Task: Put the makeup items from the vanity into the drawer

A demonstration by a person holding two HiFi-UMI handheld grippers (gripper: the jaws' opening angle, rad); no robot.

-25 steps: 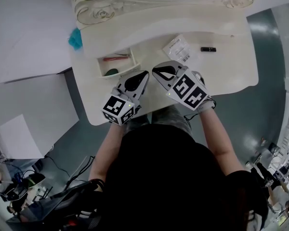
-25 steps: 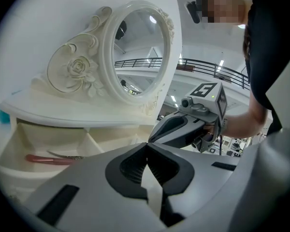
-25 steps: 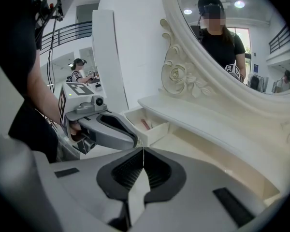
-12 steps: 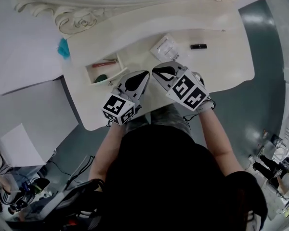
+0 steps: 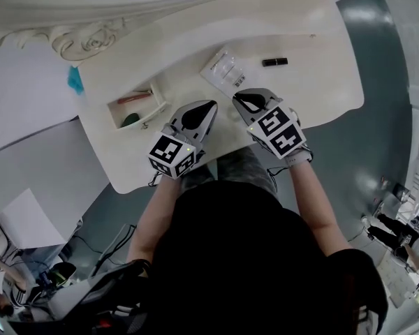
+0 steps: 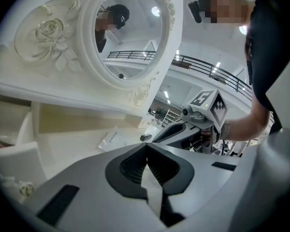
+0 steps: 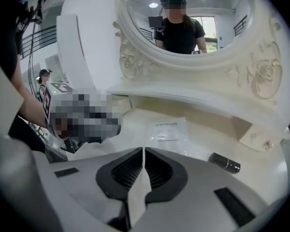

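On the cream vanity top (image 5: 321, 82) lie a clear flat packet (image 5: 221, 69) (image 7: 167, 131) (image 6: 112, 138) and a small black tube (image 5: 274, 62) (image 7: 224, 163) (image 6: 145, 137). An open drawer (image 5: 155, 109) at the left holds a reddish stick (image 5: 134, 98) and a dark green item (image 5: 130, 119). My left gripper (image 5: 203, 107) (image 6: 146, 149) is shut and empty, just right of the drawer. The right gripper (image 5: 246, 100) (image 7: 143, 152) is also shut and empty, hovering near the packet's near edge.
An ornate mirror frame (image 7: 193, 62) (image 6: 106, 42) rises behind the vanity. A teal object (image 5: 75, 79) sits off the vanity's left corner. A person's legs are under the front edge. Grey floor lies to the right.
Both grippers have shifted a little over the vanity; the right one rolled and moved closer to the packet. The view has swung, so the drawer and items sit further left.
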